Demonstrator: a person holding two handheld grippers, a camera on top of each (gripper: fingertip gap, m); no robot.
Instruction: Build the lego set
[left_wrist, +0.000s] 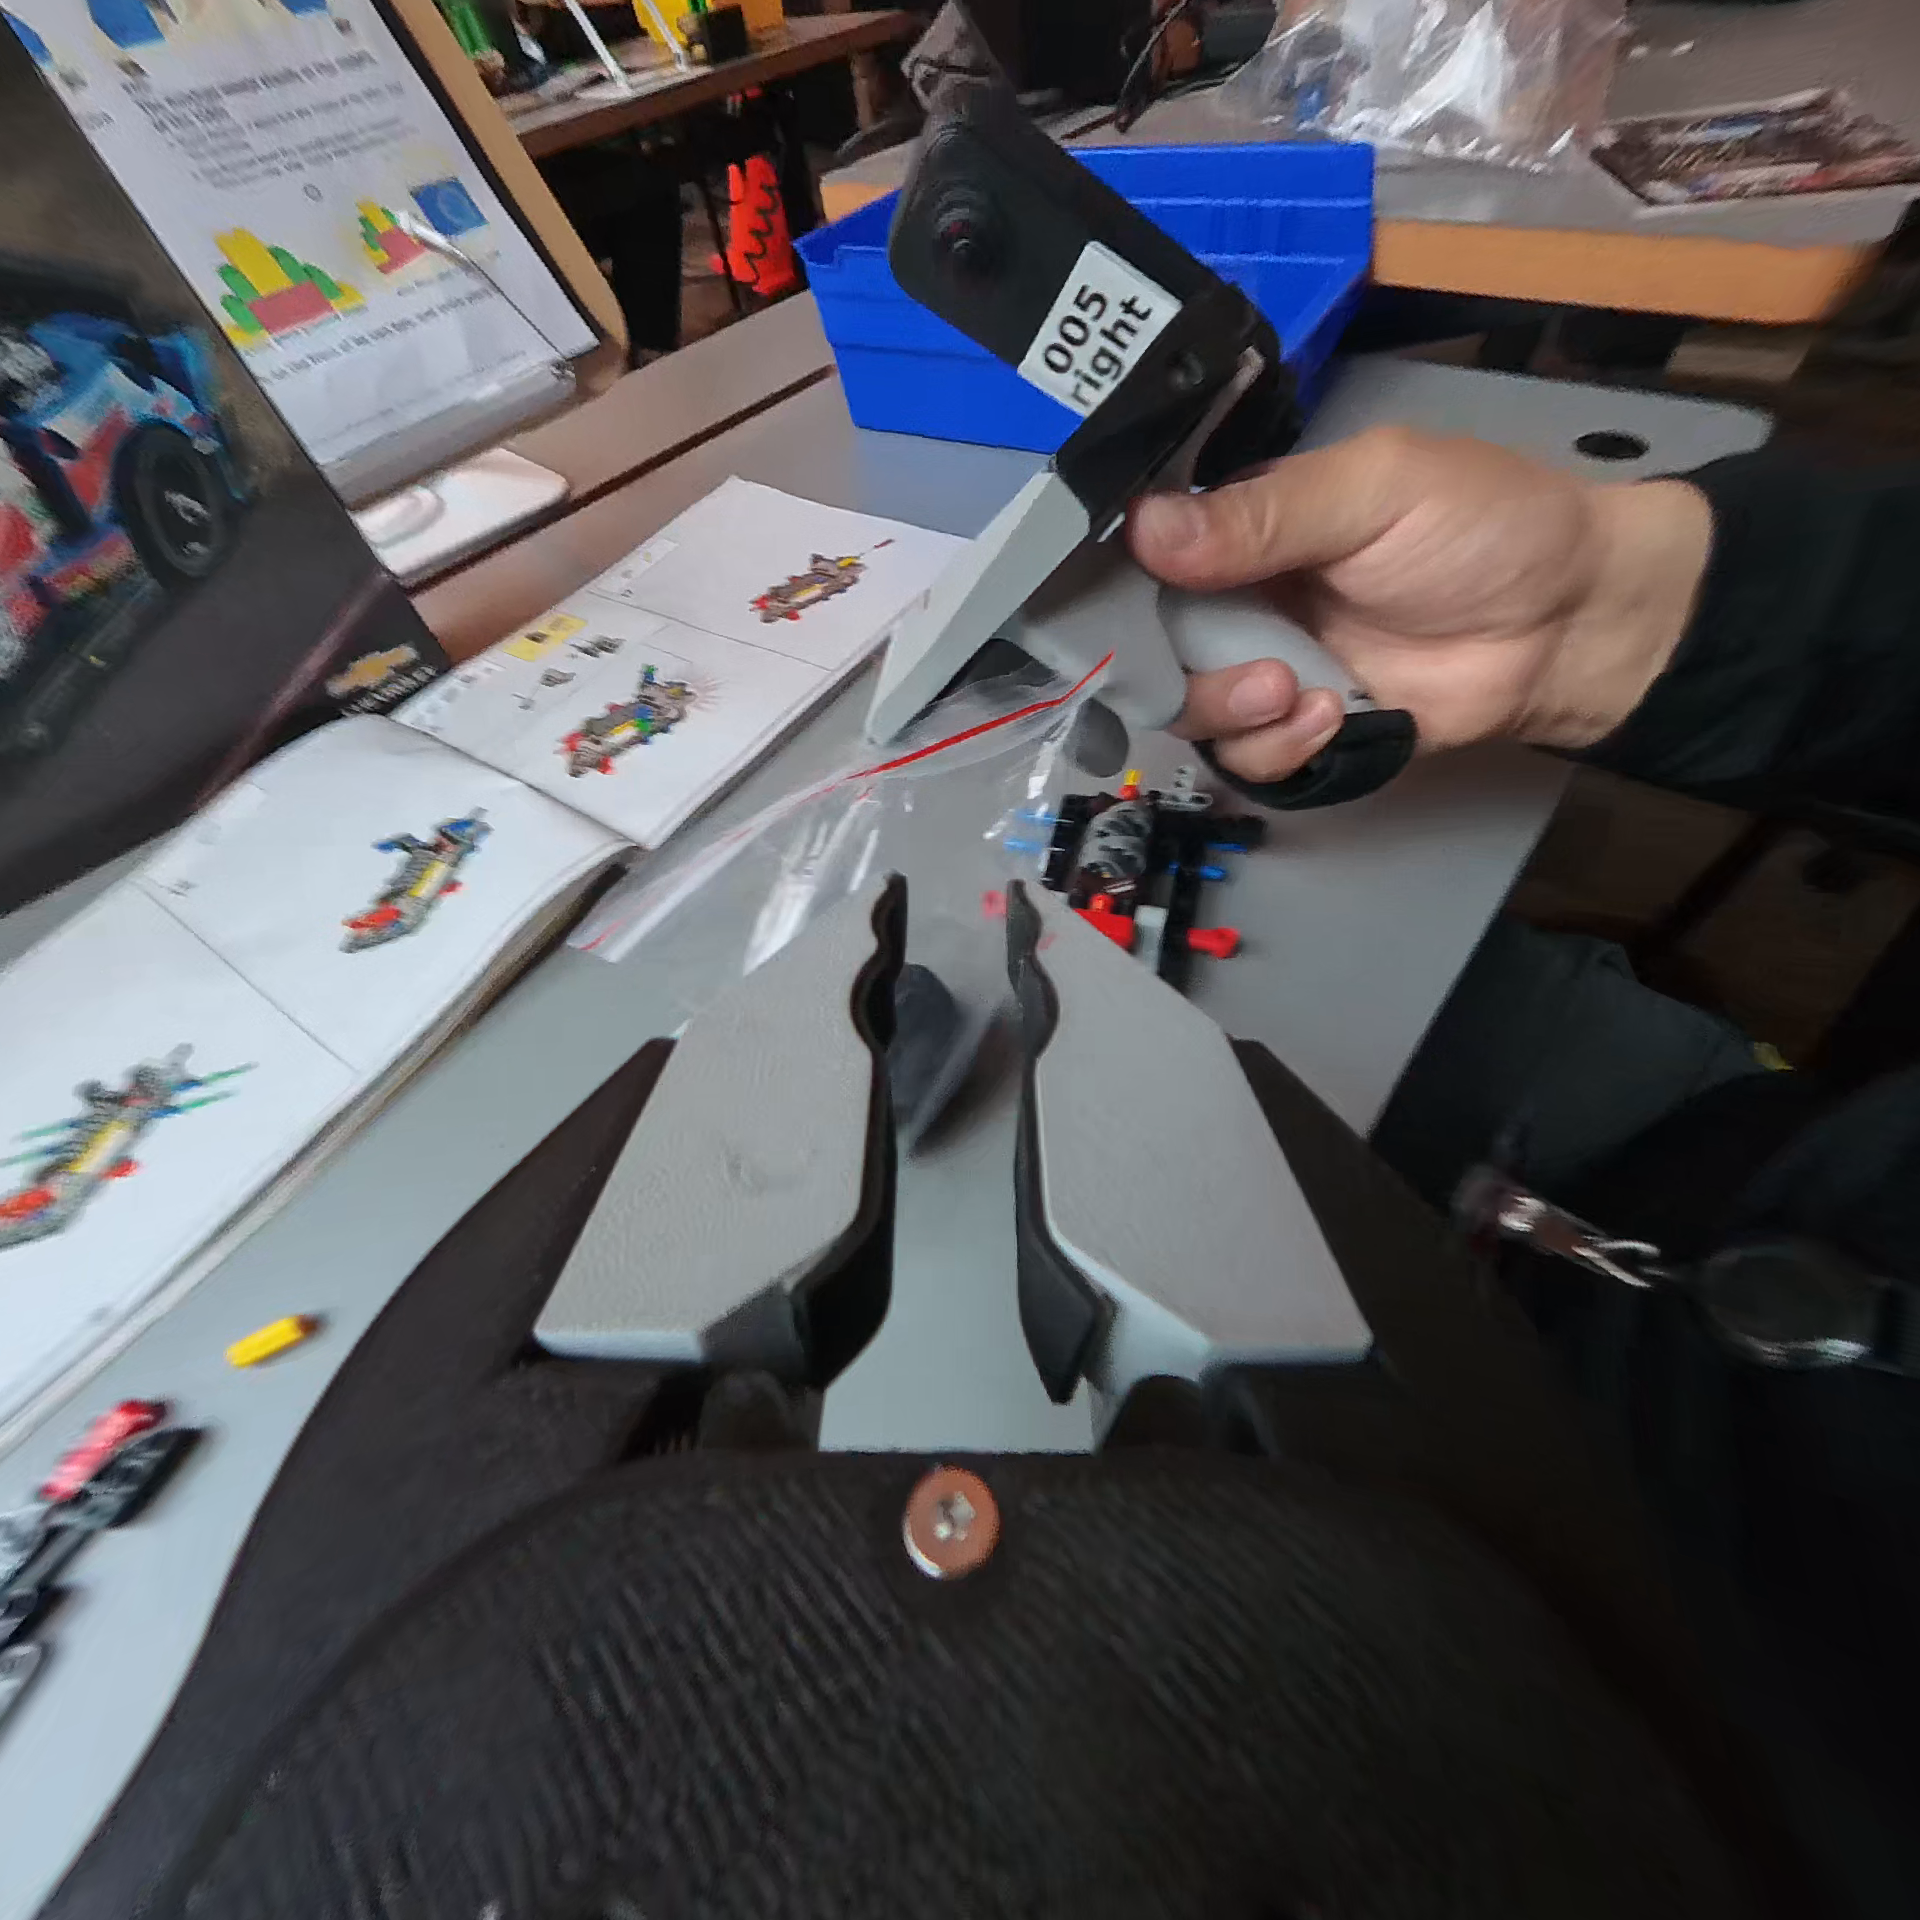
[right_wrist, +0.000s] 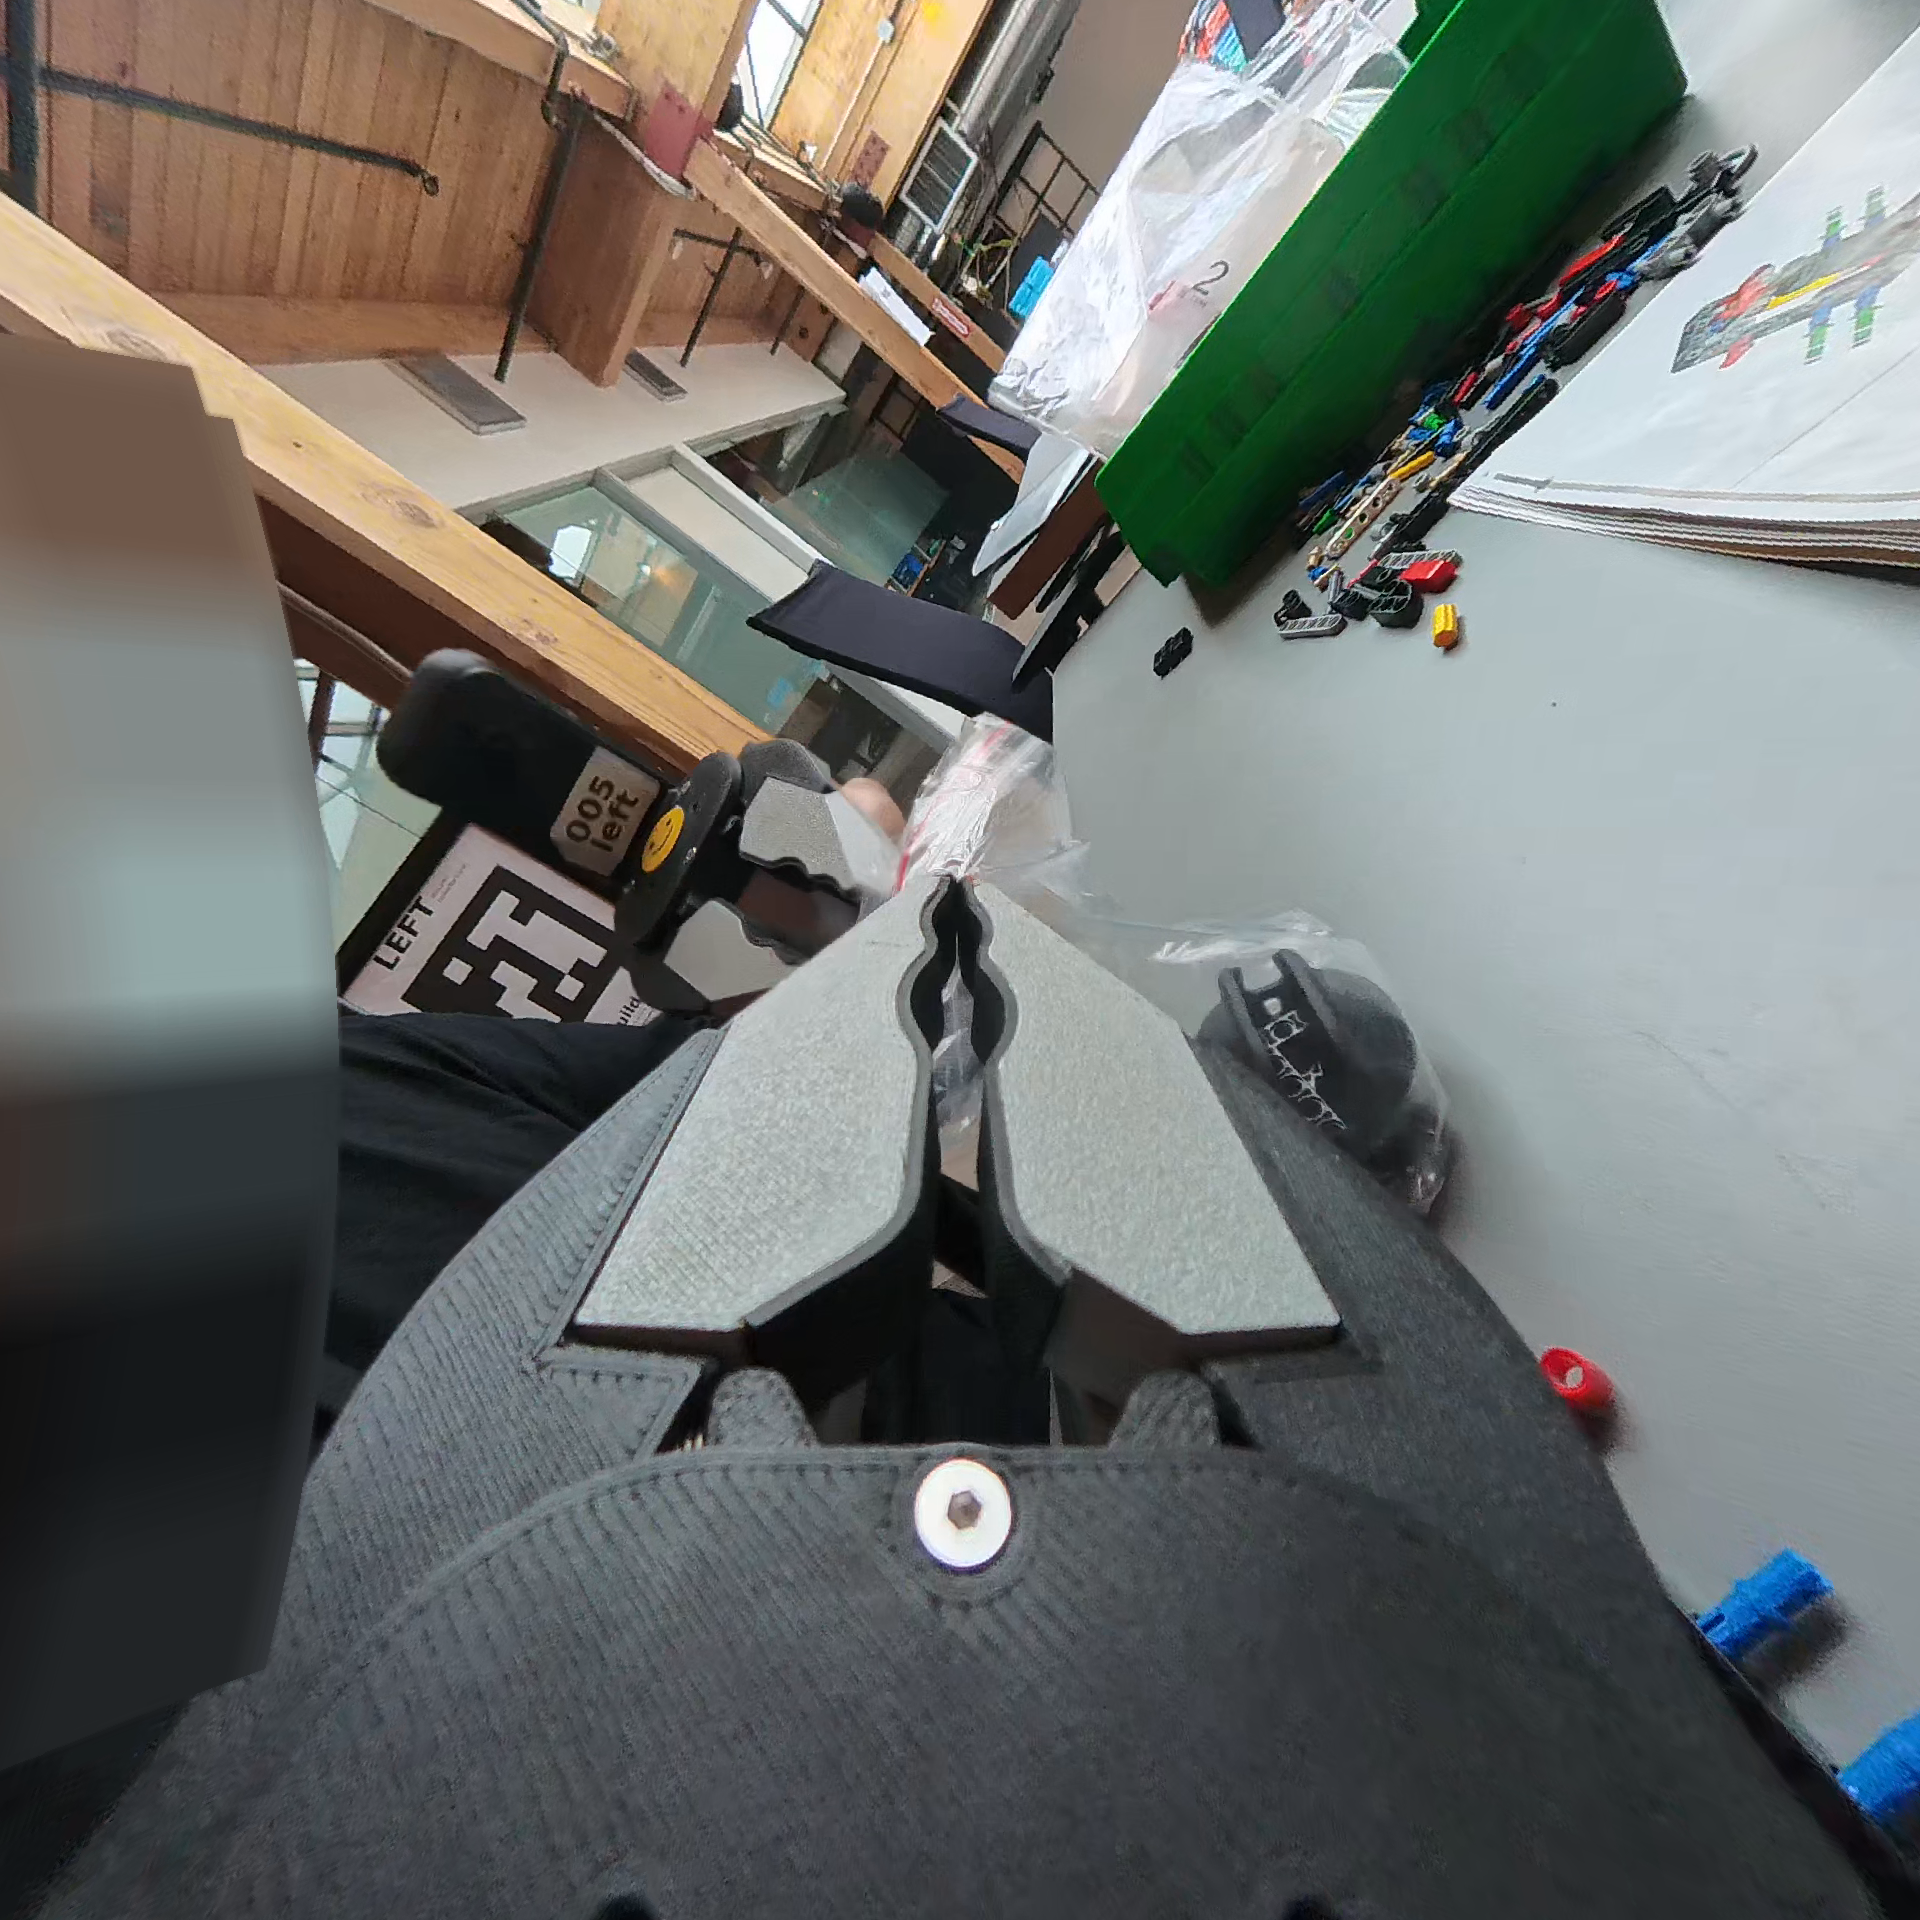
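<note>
Here right gripper (right_wrist: 954, 891) tilted steeply down, pinching plastic bag (right_wrist: 997, 821).

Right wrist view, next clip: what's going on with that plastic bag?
A person is working a clear plastic bag with two handheld tools on a grey table. The right tool is shut on the bag's edge, with a black tyre inside the bag resting on the table. The left tool is open, fingers either side of the bag. An instruction booklet lies open beside a partly built black chassis, with loose pieces near a green bin.
</note>
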